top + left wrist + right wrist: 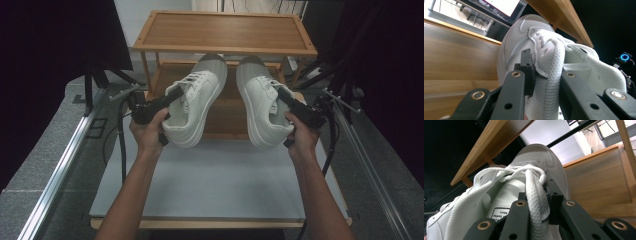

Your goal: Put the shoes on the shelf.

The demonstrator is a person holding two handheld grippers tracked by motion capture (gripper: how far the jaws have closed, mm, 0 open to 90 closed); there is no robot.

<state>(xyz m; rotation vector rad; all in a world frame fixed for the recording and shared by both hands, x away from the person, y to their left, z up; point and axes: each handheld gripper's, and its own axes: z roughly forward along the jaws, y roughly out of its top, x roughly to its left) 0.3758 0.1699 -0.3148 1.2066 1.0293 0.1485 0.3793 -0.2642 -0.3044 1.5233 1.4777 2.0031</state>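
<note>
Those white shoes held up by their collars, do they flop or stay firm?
Probably mostly firm: the left shoe keeps its shape hanging from the left tongs. Its padded collar looks soft and squeezes between the jaws. Likely light, since one pinch holds it.

Two white sneakers hide much of the wooden rack's point(225, 32) lower shelf. In the left gripper view, the left sneaker's point(544, 65) heel runs off the bottom edge. The right sneaker's point(506, 195) tongue label point(499, 214) is partly covered — its print too small to read.
</note>
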